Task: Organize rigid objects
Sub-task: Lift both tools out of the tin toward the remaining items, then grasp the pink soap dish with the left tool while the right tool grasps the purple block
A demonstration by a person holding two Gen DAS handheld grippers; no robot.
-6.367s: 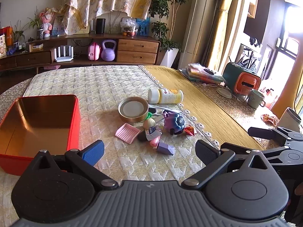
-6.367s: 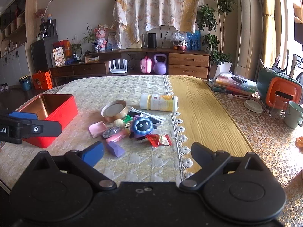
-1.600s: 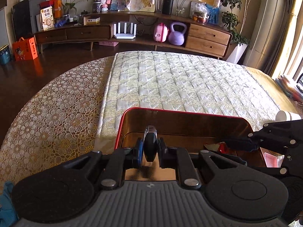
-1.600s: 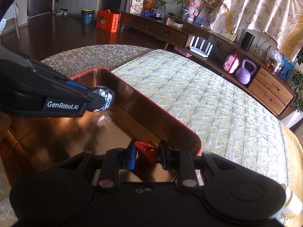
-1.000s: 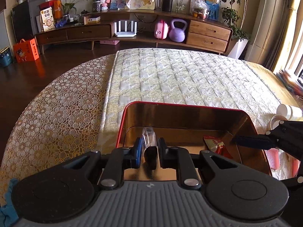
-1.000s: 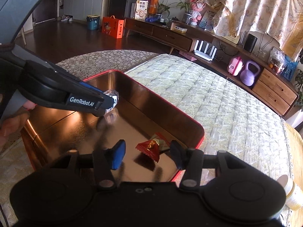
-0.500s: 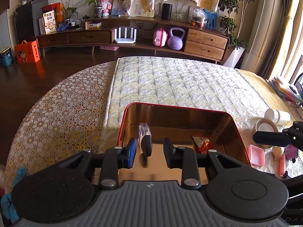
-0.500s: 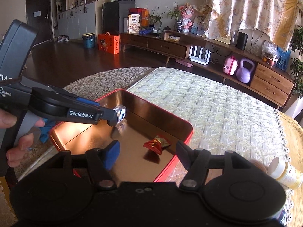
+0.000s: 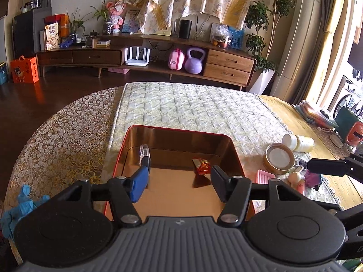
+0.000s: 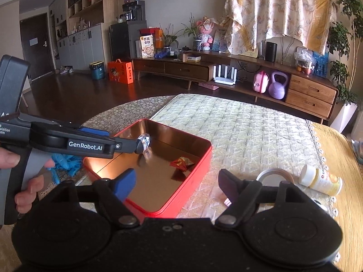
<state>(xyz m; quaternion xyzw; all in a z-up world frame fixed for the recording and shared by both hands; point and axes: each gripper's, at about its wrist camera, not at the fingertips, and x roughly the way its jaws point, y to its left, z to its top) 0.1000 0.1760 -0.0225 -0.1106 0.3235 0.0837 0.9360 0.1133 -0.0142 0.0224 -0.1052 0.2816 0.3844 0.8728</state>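
A red tin box (image 9: 118,158) (image 10: 199,158) with a shiny copper inside sits on the quilted cloth. A red wrapped candy (image 9: 202,166) (image 10: 181,163) lies inside it. My left gripper (image 9: 179,181) is open above the box; a small clear-capped dark object (image 9: 144,157) (image 10: 143,143) clings to the tip of its blue left finger (image 9: 139,185). My right gripper (image 10: 177,184) is open and empty, above the box's near right side. The left gripper also shows in the right wrist view (image 10: 127,146).
Right of the box lie a gold round tin (image 9: 279,161), a white bottle (image 9: 298,142) (image 10: 321,180) on its side, a pink tray (image 9: 264,178) and several small toys (image 9: 304,180). A blue glove (image 9: 15,204) lies at the table's left edge.
Both grippers carried items into the box and opened. The candy dropped from the right gripper, which drew back and up. The left gripper opened wide and rose.
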